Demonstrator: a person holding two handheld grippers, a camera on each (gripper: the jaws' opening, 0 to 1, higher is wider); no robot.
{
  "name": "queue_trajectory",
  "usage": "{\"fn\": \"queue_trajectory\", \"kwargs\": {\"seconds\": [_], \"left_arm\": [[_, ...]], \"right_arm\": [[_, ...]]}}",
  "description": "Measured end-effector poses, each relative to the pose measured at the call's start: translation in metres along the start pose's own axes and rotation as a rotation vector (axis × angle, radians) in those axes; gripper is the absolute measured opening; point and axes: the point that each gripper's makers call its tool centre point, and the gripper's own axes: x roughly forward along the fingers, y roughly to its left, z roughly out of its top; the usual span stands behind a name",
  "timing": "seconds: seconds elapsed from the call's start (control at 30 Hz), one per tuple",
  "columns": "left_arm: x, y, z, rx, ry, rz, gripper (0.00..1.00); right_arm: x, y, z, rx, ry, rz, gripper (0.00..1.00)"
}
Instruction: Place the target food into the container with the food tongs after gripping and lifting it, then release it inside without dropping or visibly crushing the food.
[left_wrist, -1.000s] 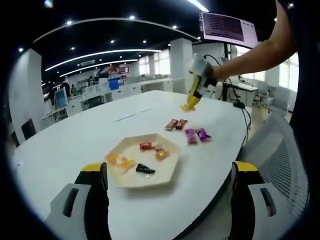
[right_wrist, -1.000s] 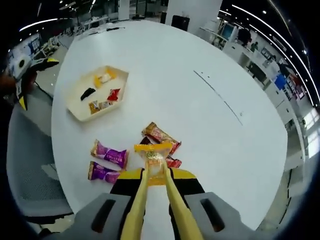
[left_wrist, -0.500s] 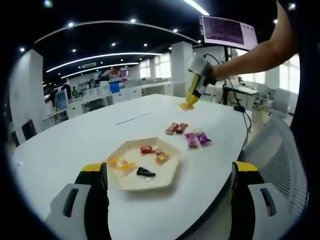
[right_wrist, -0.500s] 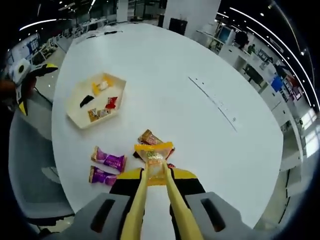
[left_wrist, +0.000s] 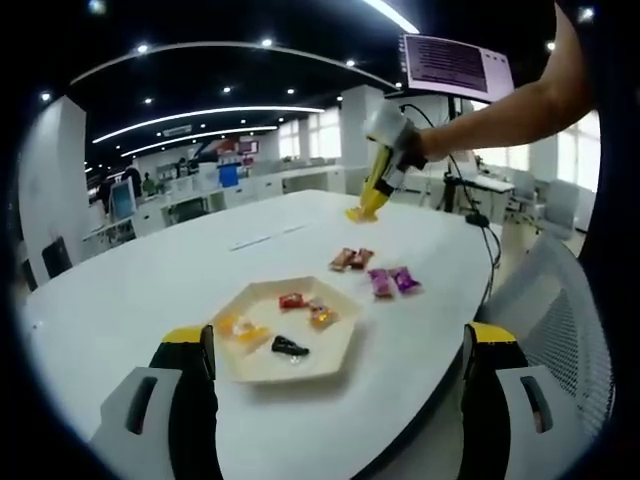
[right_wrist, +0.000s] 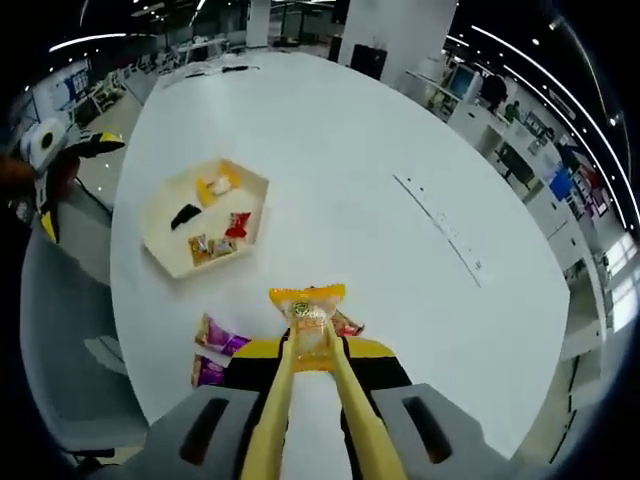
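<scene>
An orange-yellow snack packet hangs pinched in the tips of yellow food tongs, well above the white table. My right gripper is shut on the tongs. In the left gripper view the same gripper is held high beyond the tray, the packet dangling under it. A cream hexagonal tray holds several wrapped candies. My left gripper stands open with nothing between its jaws, near the table's edge in front of the tray.
Two purple candies and red-brown ones lie loose on the table beside the tray. A grey mesh chair stands at the table's edge. A monitor hangs behind the person's arm.
My right gripper has risen and moved toward the tray with the packet still in the tongs; the loose candies have slid under it in its view. The left gripper has stayed still.
</scene>
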Motion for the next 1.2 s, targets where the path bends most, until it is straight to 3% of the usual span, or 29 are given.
{"fn": "queue_trajectory", "kwargs": {"seconds": [0.63,1.2], "left_arm": [[0.0,0.002,0.0,0.002,0.0,0.011,0.99],[-0.001,0.003,-0.001,0.005,0.0,0.016,0.99]], "right_arm": [[0.029,0.046,0.091,-0.094,-0.086,0.081,0.19],[0.047,0.097,0.157,-0.182,-0.131,0.164,0.21]]}}
